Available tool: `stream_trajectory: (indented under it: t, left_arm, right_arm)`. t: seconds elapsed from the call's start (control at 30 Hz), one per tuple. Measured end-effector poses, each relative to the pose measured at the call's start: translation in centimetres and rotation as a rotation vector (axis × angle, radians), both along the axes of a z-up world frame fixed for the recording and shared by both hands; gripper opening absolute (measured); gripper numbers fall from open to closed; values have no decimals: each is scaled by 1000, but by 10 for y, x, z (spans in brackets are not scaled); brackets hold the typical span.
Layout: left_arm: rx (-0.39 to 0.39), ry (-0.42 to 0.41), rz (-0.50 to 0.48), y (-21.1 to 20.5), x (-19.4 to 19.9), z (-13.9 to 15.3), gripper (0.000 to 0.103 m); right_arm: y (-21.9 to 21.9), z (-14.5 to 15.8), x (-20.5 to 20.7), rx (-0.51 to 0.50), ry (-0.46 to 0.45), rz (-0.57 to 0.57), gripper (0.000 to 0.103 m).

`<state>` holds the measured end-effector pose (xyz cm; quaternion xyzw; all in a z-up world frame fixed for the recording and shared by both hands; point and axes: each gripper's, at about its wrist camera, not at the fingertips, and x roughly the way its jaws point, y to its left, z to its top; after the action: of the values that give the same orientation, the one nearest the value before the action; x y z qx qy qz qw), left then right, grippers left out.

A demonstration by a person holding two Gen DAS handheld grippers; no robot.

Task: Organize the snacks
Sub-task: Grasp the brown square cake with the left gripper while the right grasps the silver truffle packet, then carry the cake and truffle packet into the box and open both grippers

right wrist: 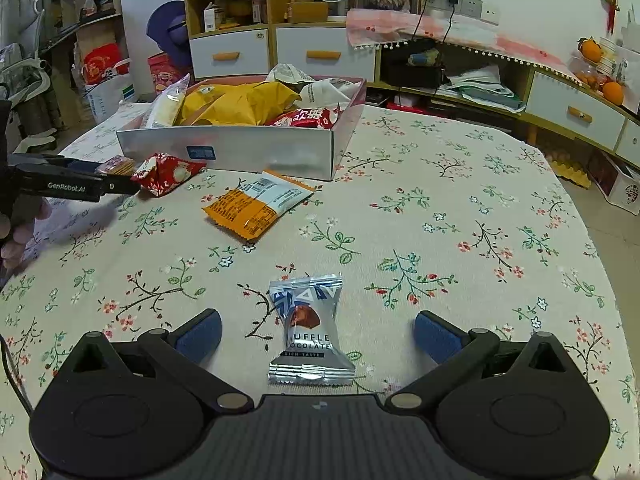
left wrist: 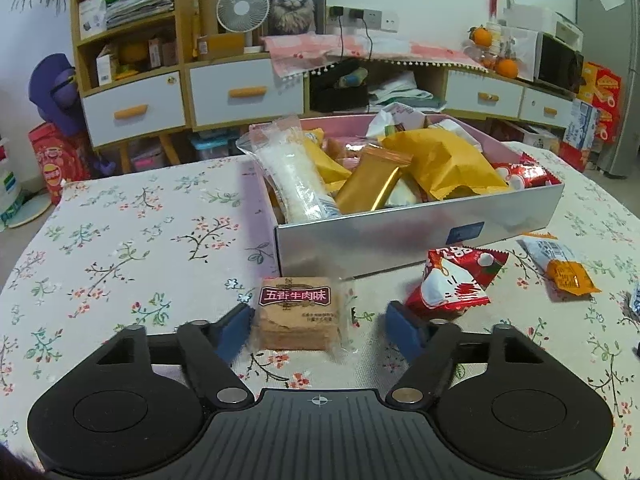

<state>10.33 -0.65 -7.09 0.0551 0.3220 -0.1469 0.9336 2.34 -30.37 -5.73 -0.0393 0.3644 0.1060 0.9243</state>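
My left gripper is open with a brown beef-flavour snack packet lying on the tablecloth between its fingers. A red and white packet lies just right of it, an orange and white packet further right. Behind them stands the silver box full of snacks. My right gripper is open around a silver truffle chocolate packet lying on the cloth. In the right wrist view the box, the orange packet, the red packet and the left gripper show farther off.
The table has a floral cloth and a curved far edge. Beyond it stand white-drawered cabinets, shelves, a fan and boxes on the floor.
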Motion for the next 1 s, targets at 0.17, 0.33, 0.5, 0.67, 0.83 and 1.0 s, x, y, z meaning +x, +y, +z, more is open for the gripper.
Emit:
stream_trajectory:
  t: [0.17,0.33,0.5,0.67,0.83,1.0]
  left_arm:
    - [5,4,9,0,0,2,55]
    - [22,13,20,-4,1,5,47]
    - [37,16,22,-8,-2,7,40]
    - [33,34,11,-8,-4,10,39]
    - [43,39,-16,-9,-11,12,37]
    - [48,46,-41,-11,-19,16,37]
  right_arm:
    - [0,1,-1,-10,1,7,73]
    - [-1,3,-3,-13,5,14,64]
    - [-1,7,-5,-9,2,20,49]
    - [-2,10,-6,-7,-2,19,19]
    - [1,14,-9,-18,5,49,0]
    - [2,15,-9,-24,10,37,0]
